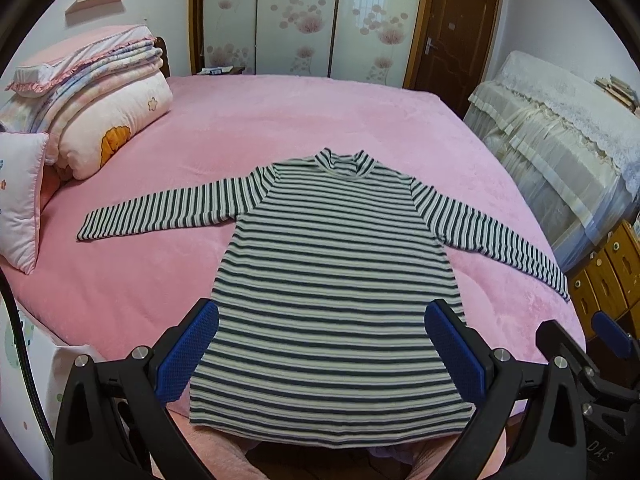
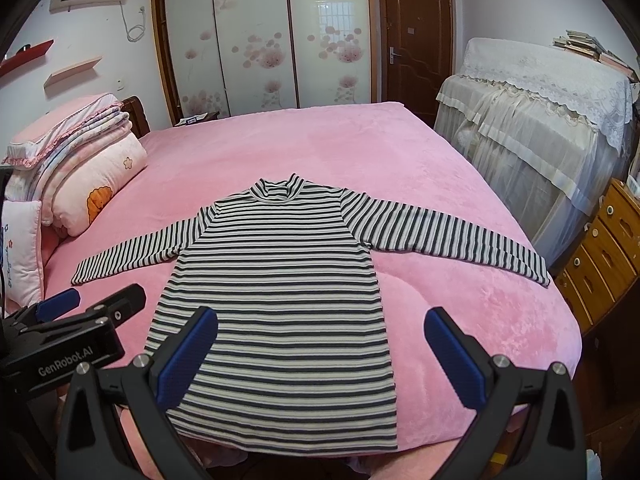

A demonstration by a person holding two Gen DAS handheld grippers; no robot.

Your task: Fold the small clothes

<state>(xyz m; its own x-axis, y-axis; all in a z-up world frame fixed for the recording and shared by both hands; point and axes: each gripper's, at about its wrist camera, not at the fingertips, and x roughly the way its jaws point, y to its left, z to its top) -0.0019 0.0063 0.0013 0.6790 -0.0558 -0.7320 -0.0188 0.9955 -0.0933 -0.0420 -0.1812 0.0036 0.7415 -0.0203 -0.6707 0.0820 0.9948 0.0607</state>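
A black-and-white striped long-sleeved top (image 1: 332, 280) (image 2: 276, 300) lies flat on the pink bed (image 1: 280, 120) (image 2: 320, 144), collar far, hem at the near edge, both sleeves spread out sideways. My left gripper (image 1: 322, 324) hovers open above the hem, its blue pads (image 1: 188, 352) wide apart and holding nothing. My right gripper (image 2: 322, 324) is open too, over the top's right lower side. The left gripper's body (image 2: 76, 332) shows at the left of the right wrist view, and the right gripper's body (image 1: 580, 360) at the right of the left wrist view.
Folded quilts and pillows (image 1: 92, 112) (image 2: 80, 168) are stacked at the bed's far left. A cloth-covered piece of furniture (image 1: 560, 148) (image 2: 540, 120) and wooden drawers (image 2: 600, 248) stand to the right. Wardrobe doors (image 2: 260, 36) and a brown door (image 2: 416, 40) are behind.
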